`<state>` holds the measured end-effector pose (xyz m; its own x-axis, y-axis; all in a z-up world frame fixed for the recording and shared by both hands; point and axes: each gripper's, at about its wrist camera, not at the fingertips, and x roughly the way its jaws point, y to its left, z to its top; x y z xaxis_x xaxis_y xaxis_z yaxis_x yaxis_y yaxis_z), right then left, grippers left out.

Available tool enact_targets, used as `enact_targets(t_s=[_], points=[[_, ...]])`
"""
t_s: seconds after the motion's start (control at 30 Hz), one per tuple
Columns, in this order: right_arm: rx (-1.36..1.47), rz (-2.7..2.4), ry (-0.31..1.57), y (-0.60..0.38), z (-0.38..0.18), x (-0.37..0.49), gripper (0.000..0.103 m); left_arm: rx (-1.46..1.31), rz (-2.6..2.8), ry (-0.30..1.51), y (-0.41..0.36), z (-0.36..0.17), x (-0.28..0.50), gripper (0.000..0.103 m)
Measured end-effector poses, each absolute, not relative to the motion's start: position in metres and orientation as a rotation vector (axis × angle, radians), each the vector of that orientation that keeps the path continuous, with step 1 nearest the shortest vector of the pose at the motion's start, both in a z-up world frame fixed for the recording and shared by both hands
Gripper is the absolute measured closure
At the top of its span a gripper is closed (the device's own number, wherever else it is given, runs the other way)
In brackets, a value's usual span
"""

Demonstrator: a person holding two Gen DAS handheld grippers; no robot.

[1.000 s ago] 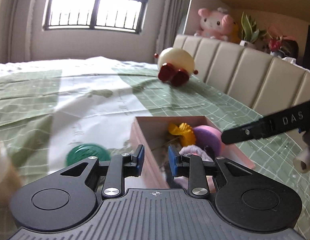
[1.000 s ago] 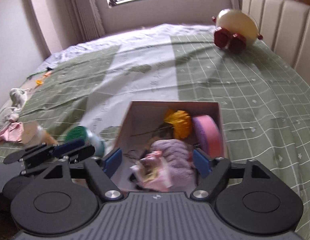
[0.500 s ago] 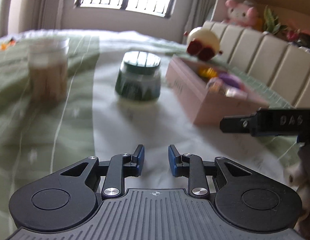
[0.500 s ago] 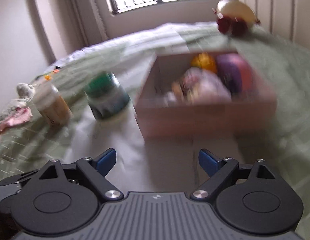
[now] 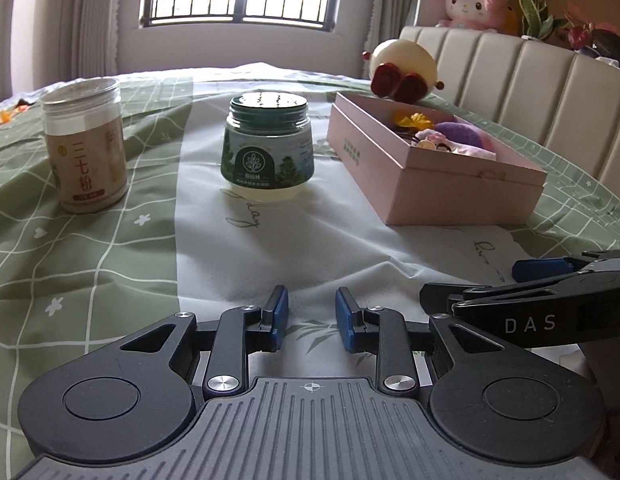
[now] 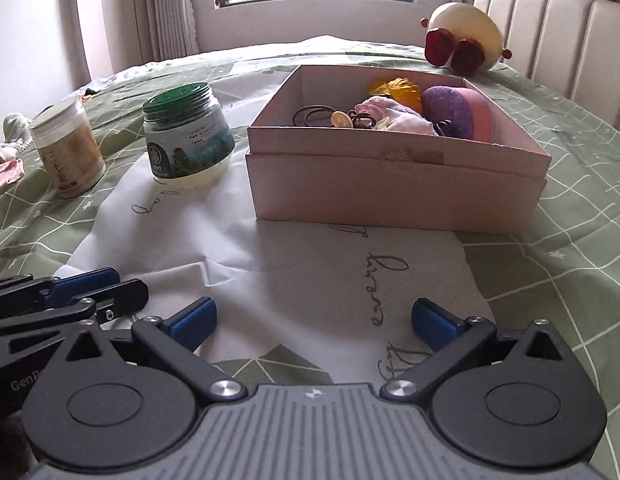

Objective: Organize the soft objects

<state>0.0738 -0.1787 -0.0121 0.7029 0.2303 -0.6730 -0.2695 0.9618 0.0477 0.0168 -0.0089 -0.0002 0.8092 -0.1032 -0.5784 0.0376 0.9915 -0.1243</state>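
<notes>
The pink box (image 6: 394,188) already held soft things; both grippers, the left gripper (image 5: 312,314) and the right gripper (image 6: 314,322), were empty with jaws apart, the right's just widened, so probably finished.

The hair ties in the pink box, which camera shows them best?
The right wrist view. It looks down over the near wall of the box, so the dark hair ties show as clear rings on its floor. The left wrist view sees the box from its corner, lower, and its wall hides most of them.

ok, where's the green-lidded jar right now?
The green-lidded jar stands upright on the bedspread, between the tan jar on its left and the pink box on its right in both views.
</notes>
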Motion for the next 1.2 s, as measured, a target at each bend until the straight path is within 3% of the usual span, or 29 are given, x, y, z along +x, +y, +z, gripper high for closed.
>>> enact_targets(t_s=[1.2], points=[[-0.061, 0.262, 0.725, -0.1780, -0.0132, 0.0686, 0.000, -0.148, -0.096, 0.623, -0.0027, -0.0003, 0.0147, 0.074]])
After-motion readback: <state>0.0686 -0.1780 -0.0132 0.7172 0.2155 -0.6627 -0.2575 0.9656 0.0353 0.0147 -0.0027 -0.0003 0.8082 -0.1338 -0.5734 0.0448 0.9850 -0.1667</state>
